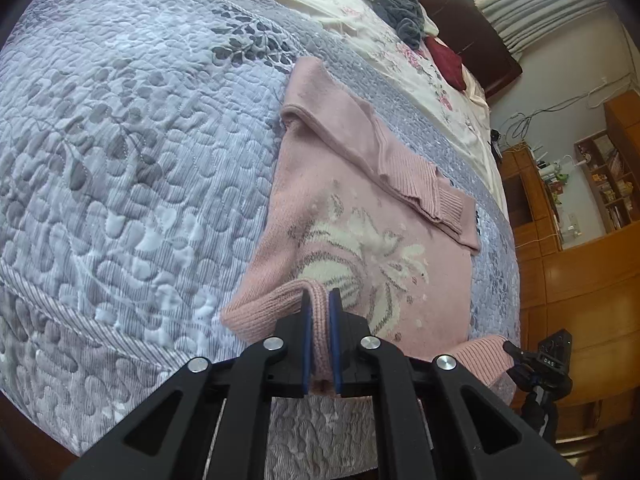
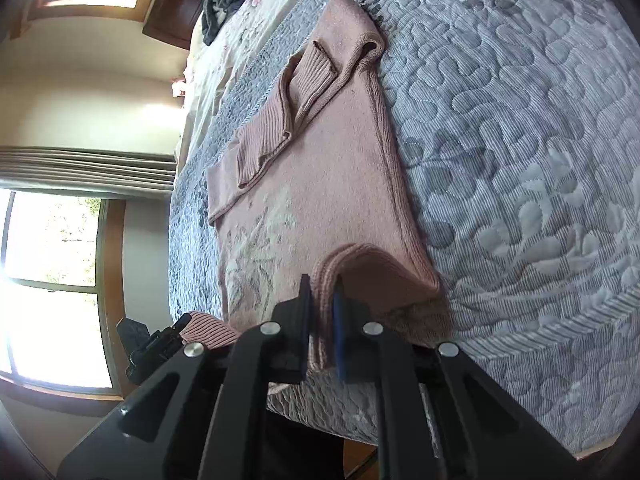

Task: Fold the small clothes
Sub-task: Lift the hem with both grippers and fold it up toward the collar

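Left claw (image 1: 320, 300) and right claw (image 2: 322, 286), both extended forward and low, each with its blue-padded fingers (image 1: 307, 332) closed together on a pinched fold of knit.

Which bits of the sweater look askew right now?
The folded-in sleeve on the pink sweater lies crooked and bunched, its ribbed cuff running diagonally across the body rather than flat. Both tools, left and right, are clamped on the ribbed hem. No damage visible.

The right claw (image 1: 554, 362) bears small letters, roughly "DAS", hardly legible.
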